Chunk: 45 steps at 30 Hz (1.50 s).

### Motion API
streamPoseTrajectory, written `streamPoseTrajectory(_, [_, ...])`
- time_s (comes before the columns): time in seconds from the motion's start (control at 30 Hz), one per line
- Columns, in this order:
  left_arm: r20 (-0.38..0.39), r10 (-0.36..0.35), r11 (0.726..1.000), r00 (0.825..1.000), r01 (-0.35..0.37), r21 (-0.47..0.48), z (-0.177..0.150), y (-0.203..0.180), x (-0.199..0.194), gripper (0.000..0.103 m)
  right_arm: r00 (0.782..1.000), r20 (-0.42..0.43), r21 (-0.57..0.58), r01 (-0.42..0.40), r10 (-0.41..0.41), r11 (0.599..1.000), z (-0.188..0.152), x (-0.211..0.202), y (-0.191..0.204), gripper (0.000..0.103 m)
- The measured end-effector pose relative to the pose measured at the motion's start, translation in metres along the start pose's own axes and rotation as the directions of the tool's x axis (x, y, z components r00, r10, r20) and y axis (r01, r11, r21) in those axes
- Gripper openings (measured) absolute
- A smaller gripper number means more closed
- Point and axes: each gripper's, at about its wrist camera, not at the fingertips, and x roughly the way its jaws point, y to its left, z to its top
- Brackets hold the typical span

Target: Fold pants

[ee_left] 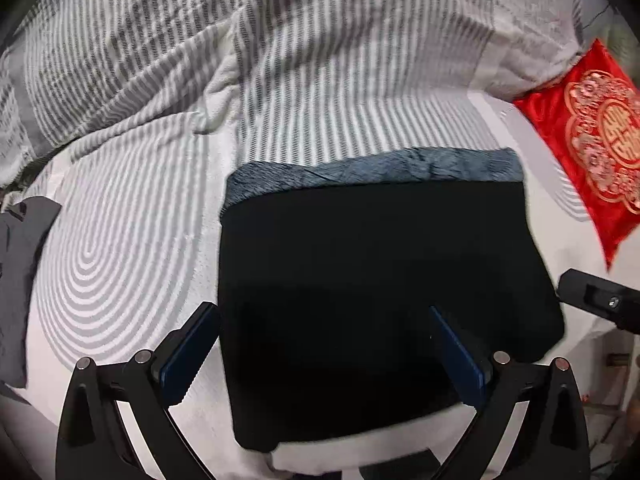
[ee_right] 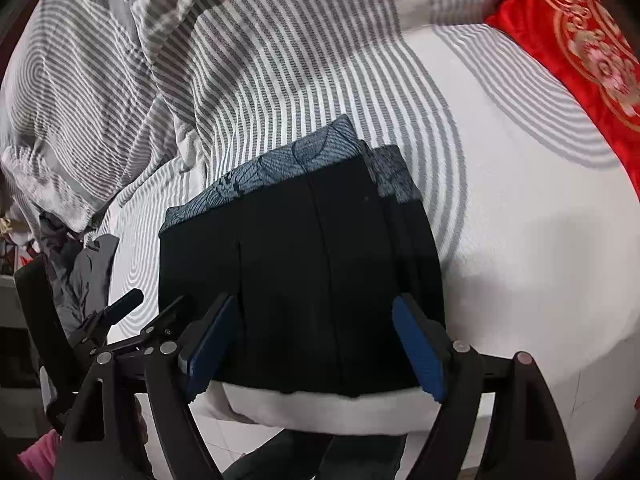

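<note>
left gripper [ee_left: 324, 344]: jaws spread wide, nothing between the pads, hovering over the near half of the pants [ee_left: 380, 280]. one blue pad sits over the sheet just off the pants' left edge, the other over the black cloth; can't tell if either touches. right gripper [ee_right: 316, 344]: jaws also wide apart, empty, both blue pads above the pants' near edge.

pants: folded into a black block flat on the bed, patterned blue-grey band [ee_left: 376, 168] along the far edge. black fabric is too dark to read layers in the left view; right view shows a few seams only.

outward: striped sheet [ee_left: 132, 240], rumpled striped duvet [ee_left: 200, 48] behind, red cushion [ee_left: 592, 140] with gold pattern cut off at frame right, grey garment [ee_left: 20, 280] cut off at left. pink sleeve [ee_right: 38, 454] barely visible bottom left in the right view. left view blurred at the edges.
</note>
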Motion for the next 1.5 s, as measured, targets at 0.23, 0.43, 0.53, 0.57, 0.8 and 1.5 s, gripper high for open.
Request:
streamPoseTrajectory(0.23, [0.016, -0.077, 0.997, 0.997, 0.077, 0.000, -0.013, -0.002, -0.024, 0.102, 1.000, 0.014, 0.014, 0.001, -0.001, 1.000, -0.020, -0.019, 0.011, 0.095])
streamPoseTrajectory(0.43, [0.032, -0.159, 0.987, 0.987, 0.160, -0.024, -0.022, 0.006, -0.046, 0.102, 0.999, 0.034, 0.027, 0.013, -0.014, 1.000, -0.035, -0.033, 0.020, 0.102])
streamPoseTrajectory(0.53, [-0.007, -0.091, 0.996, 0.996, 0.091, 0.007, -0.028, 0.005, -0.051, 0.102, 0.999, 0.033, 0.033, 0.030, -0.032, 0.999, -0.040, -0.038, 0.023, 0.102])
streamPoseTrajectory(0.57, [-0.020, -0.065, 0.998, 0.998, 0.065, 0.007, -0.030, 0.006, -0.051, 0.102, 0.999, 0.031, 0.038, 0.039, -0.040, 0.999, -0.042, -0.040, 0.023, 0.102])
streamPoseTrajectory(0.8, [-0.099, 0.019, 1.000, 0.995, -0.021, -0.020, -0.047, 0.012, -0.056, 0.102, 0.996, 0.035, 0.042, 0.084, -0.085, 0.996, -0.052, -0.055, 0.029, 0.102])
streamPoseTrajectory(1.5, [-0.145, 0.123, 0.990, 0.982, -0.130, -0.046, -0.060, -0.010, -0.075, 0.102, 0.987, -0.082, -0.068, 0.130, -0.135, 0.989, -0.045, -0.054, 0.036, 0.102])
